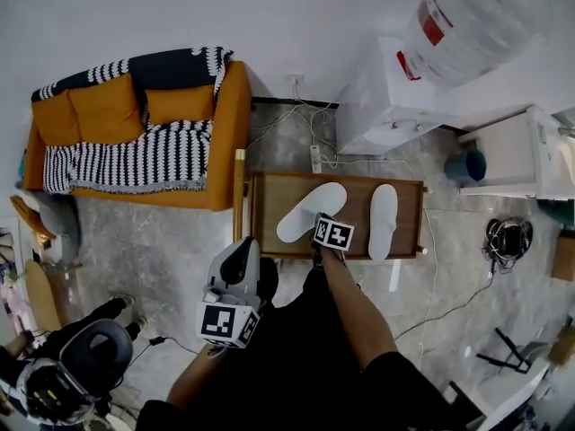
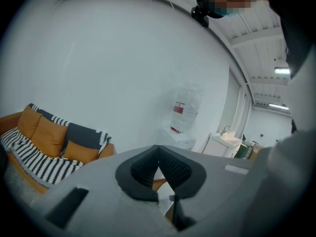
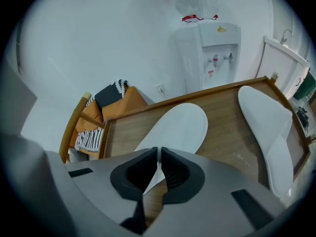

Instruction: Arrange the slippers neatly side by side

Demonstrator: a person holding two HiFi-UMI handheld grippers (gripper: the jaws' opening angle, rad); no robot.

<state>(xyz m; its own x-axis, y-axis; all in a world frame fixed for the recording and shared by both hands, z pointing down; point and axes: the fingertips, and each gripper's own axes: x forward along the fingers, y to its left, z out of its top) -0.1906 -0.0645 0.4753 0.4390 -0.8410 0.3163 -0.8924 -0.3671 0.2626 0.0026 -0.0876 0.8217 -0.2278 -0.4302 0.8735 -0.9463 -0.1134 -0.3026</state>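
Clearly, the right gripper (image 3: 158, 154) is pinched on the near edge of the tilted slipper (image 1: 310, 209) — it lies slanted on the low wooden table (image 1: 355, 187). The other slipper (image 1: 384, 218) lies straight, near the table's right end, apart from it. The left gripper (image 2: 158, 157) hangs in front of the table — jaws together, holding nothing.

The person is wearing a black short-sleeved top (image 1: 301, 366). The left gripper (image 2: 158, 163) and right gripper (image 3: 158, 157) are showing grey shells, black ribbed pads (image 3: 175, 173), and white cubes (image 1: 333, 233) carrying black square markers.
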